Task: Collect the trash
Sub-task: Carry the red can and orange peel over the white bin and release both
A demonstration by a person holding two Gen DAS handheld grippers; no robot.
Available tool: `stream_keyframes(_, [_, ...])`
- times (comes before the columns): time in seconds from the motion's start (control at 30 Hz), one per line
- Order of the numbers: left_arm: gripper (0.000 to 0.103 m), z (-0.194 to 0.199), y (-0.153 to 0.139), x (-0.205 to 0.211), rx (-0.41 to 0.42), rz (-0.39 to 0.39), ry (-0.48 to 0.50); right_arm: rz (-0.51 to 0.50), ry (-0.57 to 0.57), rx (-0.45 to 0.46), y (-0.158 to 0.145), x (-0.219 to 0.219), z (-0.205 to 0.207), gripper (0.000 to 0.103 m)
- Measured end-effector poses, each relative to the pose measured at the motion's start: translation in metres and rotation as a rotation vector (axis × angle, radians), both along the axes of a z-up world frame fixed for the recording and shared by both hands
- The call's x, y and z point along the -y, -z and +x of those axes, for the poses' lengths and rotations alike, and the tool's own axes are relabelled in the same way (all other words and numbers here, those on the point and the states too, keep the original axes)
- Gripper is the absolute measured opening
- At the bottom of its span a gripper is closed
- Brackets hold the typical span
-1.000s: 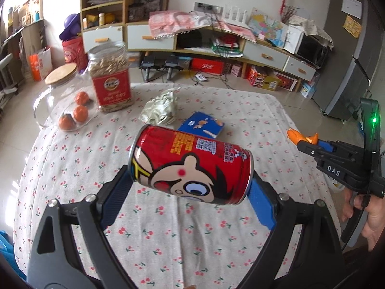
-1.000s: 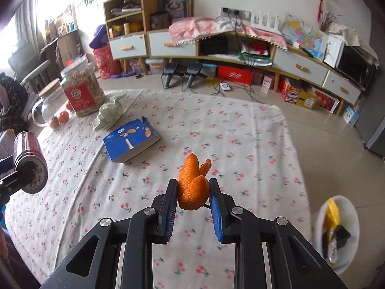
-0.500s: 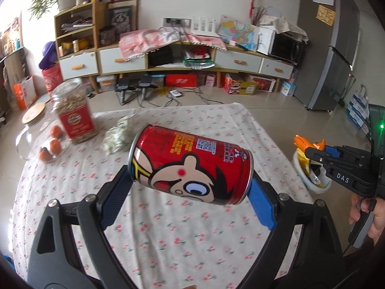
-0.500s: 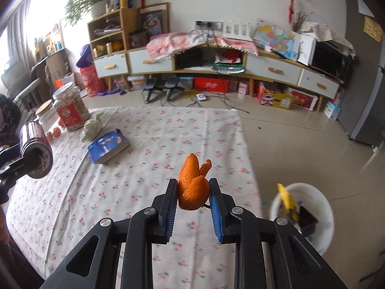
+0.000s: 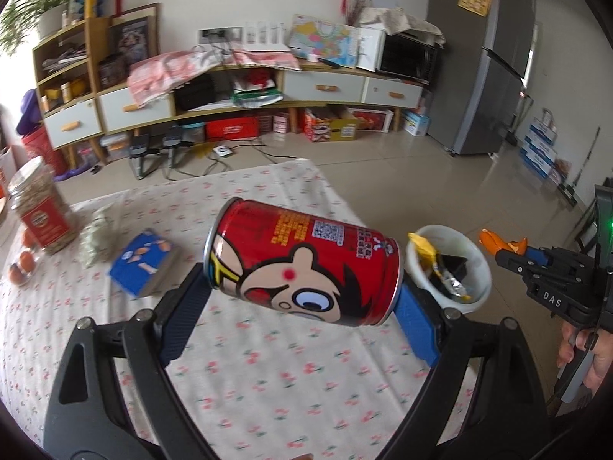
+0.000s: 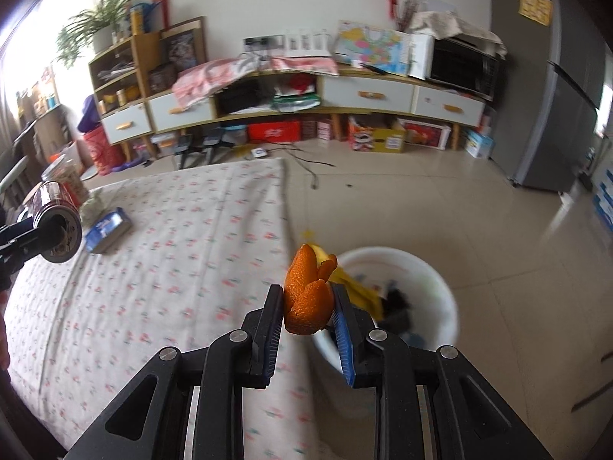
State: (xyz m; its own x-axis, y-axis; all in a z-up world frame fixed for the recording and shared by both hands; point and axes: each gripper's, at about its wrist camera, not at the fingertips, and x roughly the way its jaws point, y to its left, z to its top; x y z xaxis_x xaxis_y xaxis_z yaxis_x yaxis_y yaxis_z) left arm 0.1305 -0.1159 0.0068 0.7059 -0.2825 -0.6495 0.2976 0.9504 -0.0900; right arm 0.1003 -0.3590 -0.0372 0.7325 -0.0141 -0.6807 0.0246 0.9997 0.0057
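Observation:
My left gripper (image 5: 302, 287) is shut on a red cartoon can (image 5: 302, 260), held sideways above the table (image 5: 268, 375). The can also shows at the left of the right wrist view (image 6: 57, 226). My right gripper (image 6: 308, 306) is shut on an orange peel (image 6: 308, 295), held over the table's right edge, beside a white trash bin (image 6: 440, 287) on the floor. In the left wrist view the bin (image 5: 479, 291) holds yellow and black trash, and the right gripper (image 5: 509, 253) with the peel (image 5: 498, 241) is just right of it.
On the cherry-print tablecloth lie a blue box (image 5: 143, 262), a crumpled wrapper (image 5: 95, 237), a red-label jar (image 5: 38, 211) and oranges (image 5: 21, 264). Shelves and a low cabinet (image 6: 306, 92) stand across the tiled floor; a fridge (image 6: 555, 115) is at the right.
Both grippers have swung right with the can and the peel still held. The white bin has come much closer in both views; the right gripper went from over the table to its right edge.

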Motion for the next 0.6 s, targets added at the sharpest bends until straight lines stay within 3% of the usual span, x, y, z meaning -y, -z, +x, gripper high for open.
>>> stream_keyframes(0.3, [0.090, 0.007, 0.012, 0.073, -0.036, -0.001, 0.123, 0.058, 0.109, 0.006, 0.007, 0.074, -0.026, 0.026])
stream_keyframes(0.6, [0.090, 0.027, 0.038, 0.141, -0.108, 0.017, 0.251, 0.100, 0.162, -0.005, 0.021, 0.115, -0.033, 0.027])
